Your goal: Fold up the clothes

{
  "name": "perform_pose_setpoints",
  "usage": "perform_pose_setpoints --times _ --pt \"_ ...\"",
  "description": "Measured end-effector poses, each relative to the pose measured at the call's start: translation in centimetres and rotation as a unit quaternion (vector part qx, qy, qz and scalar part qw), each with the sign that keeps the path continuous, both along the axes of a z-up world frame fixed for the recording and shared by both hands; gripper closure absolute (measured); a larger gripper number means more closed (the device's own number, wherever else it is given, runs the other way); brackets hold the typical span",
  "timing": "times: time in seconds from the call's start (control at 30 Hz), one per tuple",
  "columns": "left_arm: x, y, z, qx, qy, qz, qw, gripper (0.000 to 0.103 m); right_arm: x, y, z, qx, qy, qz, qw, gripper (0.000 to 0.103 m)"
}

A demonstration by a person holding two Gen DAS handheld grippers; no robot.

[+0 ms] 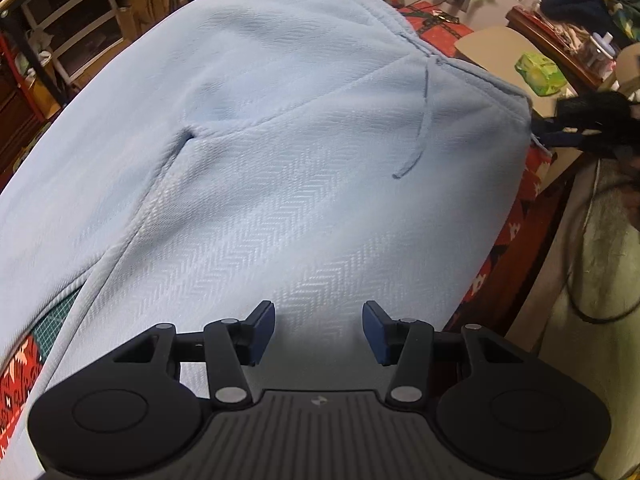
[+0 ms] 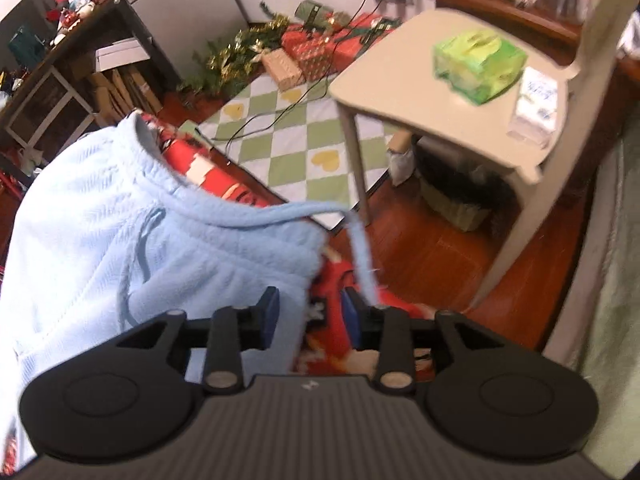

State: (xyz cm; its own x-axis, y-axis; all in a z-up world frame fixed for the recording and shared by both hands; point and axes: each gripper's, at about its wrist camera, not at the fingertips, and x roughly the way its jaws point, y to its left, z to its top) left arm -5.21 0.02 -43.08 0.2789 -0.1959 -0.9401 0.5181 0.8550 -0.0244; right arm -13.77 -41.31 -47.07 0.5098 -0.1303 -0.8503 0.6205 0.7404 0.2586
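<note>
A light blue garment [image 1: 280, 152] with a herringbone weave, a side pocket slit and a drawstring waistband lies spread over a red patterned cloth [image 1: 516, 240]. My left gripper [image 1: 319, 320] hovers open just over its lower part, with nothing between the blue pads. In the right wrist view the garment [image 2: 100, 248] ends at its waistband corner. There my right gripper [image 2: 311, 304] stands open, with the fabric's edge and the red cloth [image 2: 332, 312] showing between its fingers. The loose drawstring [image 2: 360, 252] hangs down beside the right finger.
A beige chair [image 2: 440, 120] stands to the right, carrying a green packet [image 2: 478, 64] and a white packet [image 2: 536, 104]. Below it are a dark bin [image 2: 460, 192], a checked floor mat [image 2: 292, 136] with a cable, wrapped boxes [image 2: 316, 52] and shelves [image 2: 52, 92].
</note>
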Motion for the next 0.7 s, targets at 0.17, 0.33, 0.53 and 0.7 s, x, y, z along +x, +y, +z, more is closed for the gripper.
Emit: perform_pose_setpoints --times 0.17,0.33,0.53,0.7 --pt "-0.1 0.4 -0.1 0.001 0.002 0.016 0.9999 0.055 -0.9 -1.7 -0.2 -0.046 0.031 0.034 0.998 0.061" --pt "-0.4 0.6 -0.2 0.007 0.002 0.023 0.9997 0.055 0.6 -2.4 -2.3 -0.050 0.056 0.073 0.994 0.061" --pt "-0.7 0.6 -0.4 0.013 0.002 0.030 0.9995 0.055 1.3 -1.5 -3.0 -0.070 0.071 0.081 0.992 0.100" --pt "-0.9 1.5 -0.2 0.004 0.000 0.046 0.9989 0.055 0.7 -1.5 0.6 -0.080 0.045 0.055 0.994 0.100"
